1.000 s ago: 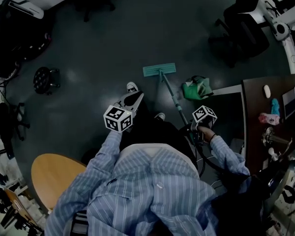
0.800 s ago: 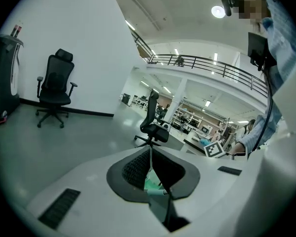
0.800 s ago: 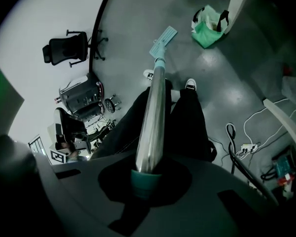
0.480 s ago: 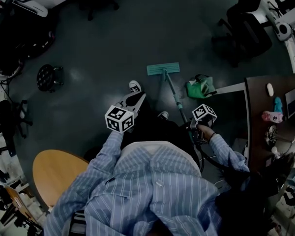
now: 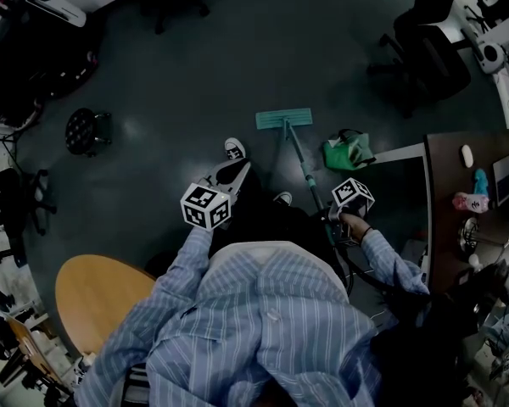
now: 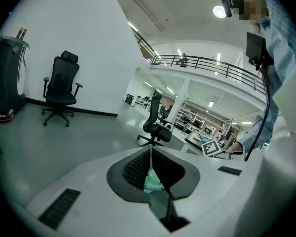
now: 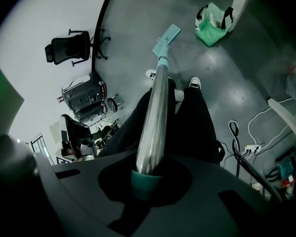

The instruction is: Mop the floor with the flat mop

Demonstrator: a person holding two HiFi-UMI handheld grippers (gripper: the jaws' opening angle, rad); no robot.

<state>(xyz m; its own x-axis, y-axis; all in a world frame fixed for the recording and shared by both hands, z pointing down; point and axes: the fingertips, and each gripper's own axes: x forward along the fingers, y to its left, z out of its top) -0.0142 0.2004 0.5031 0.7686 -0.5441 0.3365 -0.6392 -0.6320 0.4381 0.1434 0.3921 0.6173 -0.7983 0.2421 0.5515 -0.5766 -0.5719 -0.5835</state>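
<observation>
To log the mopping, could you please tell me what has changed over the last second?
Nothing visibly changed except a slight shift of the head view. The right tongs stay shut on the mop handle, the mop head stays near the green bag, and the left tongs stay shut.

The flat mop (image 5: 284, 119) and floor (image 5: 195, 75) have drifted slightly right in view.

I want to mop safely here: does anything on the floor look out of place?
Yes. A crumpled green bag with black handles lies on the dark floor right of the teal flat mop head, close to where it sweeps. A white power strip with loose cables also lies on the floor.
</observation>
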